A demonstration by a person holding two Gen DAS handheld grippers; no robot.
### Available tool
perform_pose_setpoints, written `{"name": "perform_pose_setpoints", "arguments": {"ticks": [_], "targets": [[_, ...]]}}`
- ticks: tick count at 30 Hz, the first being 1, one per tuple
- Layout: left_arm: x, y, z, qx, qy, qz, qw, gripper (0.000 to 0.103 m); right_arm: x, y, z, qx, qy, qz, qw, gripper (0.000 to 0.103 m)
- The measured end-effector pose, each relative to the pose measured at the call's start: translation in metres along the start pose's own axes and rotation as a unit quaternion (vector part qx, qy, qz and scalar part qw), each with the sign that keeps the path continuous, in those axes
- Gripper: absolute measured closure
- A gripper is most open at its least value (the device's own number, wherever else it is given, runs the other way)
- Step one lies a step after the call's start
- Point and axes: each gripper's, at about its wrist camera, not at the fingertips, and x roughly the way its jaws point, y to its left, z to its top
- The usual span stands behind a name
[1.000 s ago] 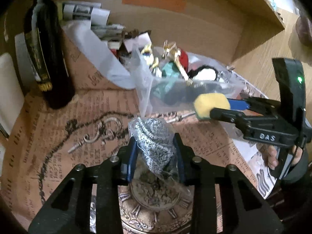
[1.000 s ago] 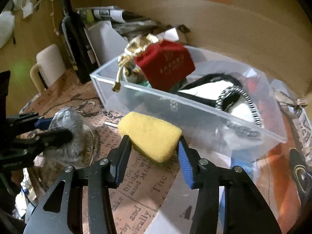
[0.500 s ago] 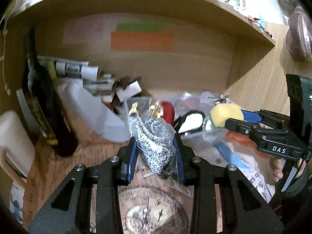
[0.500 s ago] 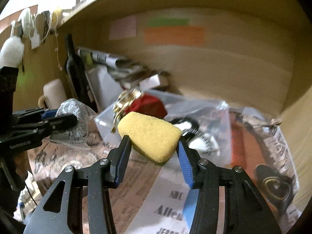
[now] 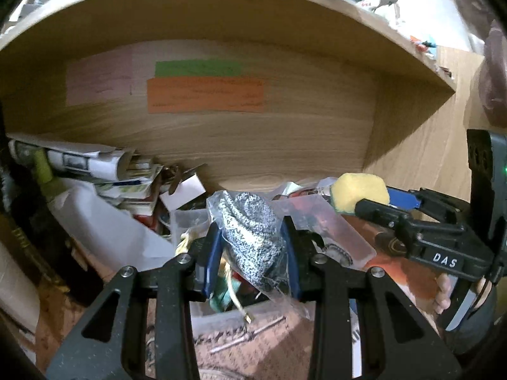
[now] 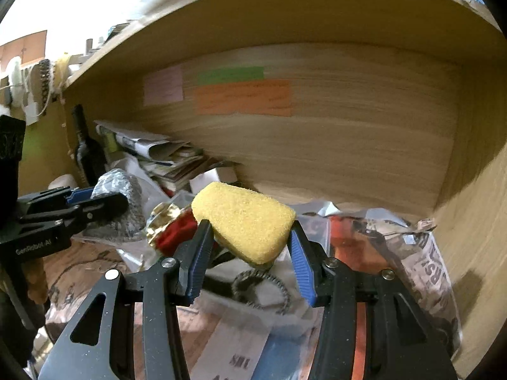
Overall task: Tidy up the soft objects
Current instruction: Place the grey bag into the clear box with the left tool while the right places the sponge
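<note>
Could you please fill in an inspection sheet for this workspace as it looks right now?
Surface: newsprint-patterned covering lines the shelf floor.
Job's things: yellow sponge and bagged knit item, both held in the air above the clear plastic bin; the bin holds a red pouch and other soft pieces.
Clutter: dark bottle and stacked papers at back left.
Grippers: right tool shut on the yellow sponge; left tool shut on the bagged knit item.
Cables: nothing seen.
Surroundings: wooden shelf back wall with pink, green and orange notes.
</note>
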Motion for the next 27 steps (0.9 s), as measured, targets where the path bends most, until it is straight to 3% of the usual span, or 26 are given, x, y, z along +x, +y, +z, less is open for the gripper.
{"name": "perform_pose_setpoints", "arguments": {"ticks": [14, 19, 27], "targets": [[0.088, -0.002, -0.011, 0.001, 0.096, -0.006, 0.9954, 0.068, 0.06, -0.015, -0.015, 0.012, 0.078, 0.004, 0.997, 0.057], [0.103, -0.002, -0.019, 0.003, 0.114, -0.003, 0.9935, 0.068, 0.078, -0.015, -0.025, 0.022, 0.119, -0.002, 0.993, 0.057], [0.111, 0.005, -0.029, -0.006, 0.135, -0.003, 0.9908, 0.059, 0.081, -0.013, -0.028, 0.003, 0.127, -0.013, 0.992, 0.055]]}}
